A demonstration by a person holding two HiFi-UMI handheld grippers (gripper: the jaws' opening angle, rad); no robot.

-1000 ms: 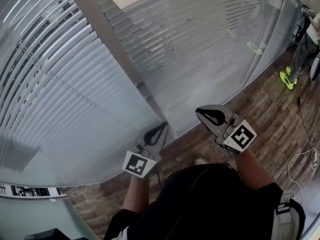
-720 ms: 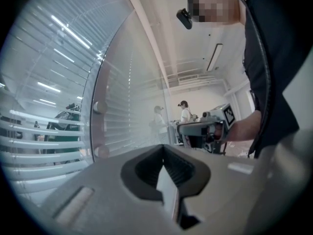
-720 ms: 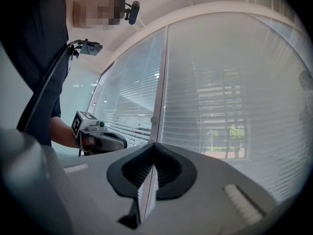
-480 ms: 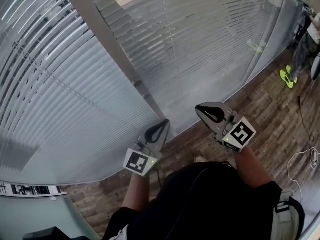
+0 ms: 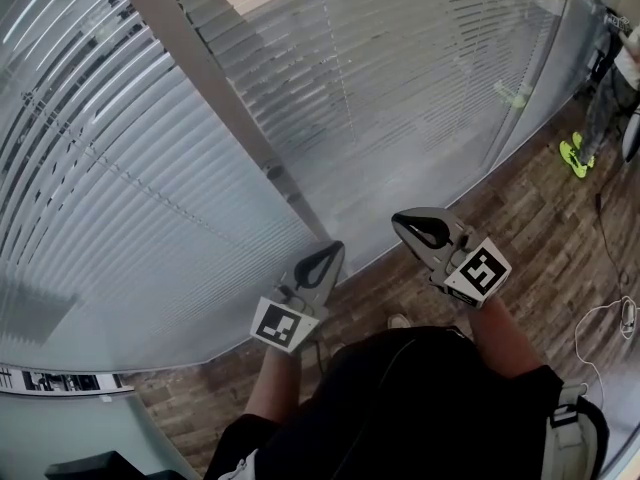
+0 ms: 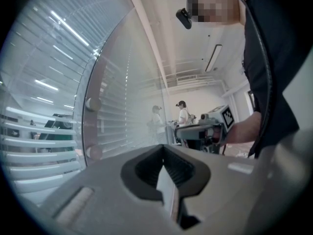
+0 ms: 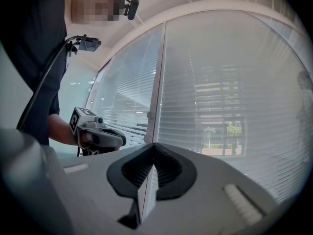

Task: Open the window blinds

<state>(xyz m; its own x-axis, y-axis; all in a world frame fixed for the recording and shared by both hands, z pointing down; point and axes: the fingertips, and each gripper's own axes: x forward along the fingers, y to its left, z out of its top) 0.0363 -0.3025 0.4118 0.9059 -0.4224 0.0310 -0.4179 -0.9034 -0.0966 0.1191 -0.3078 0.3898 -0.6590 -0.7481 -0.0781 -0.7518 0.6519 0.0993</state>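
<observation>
The left gripper (image 5: 322, 261) and the right gripper (image 5: 424, 230) each have their jaws pressed together with nothing between them. The window blinds (image 5: 130, 208) hang ahead of both jaw tips, untouched.
</observation>
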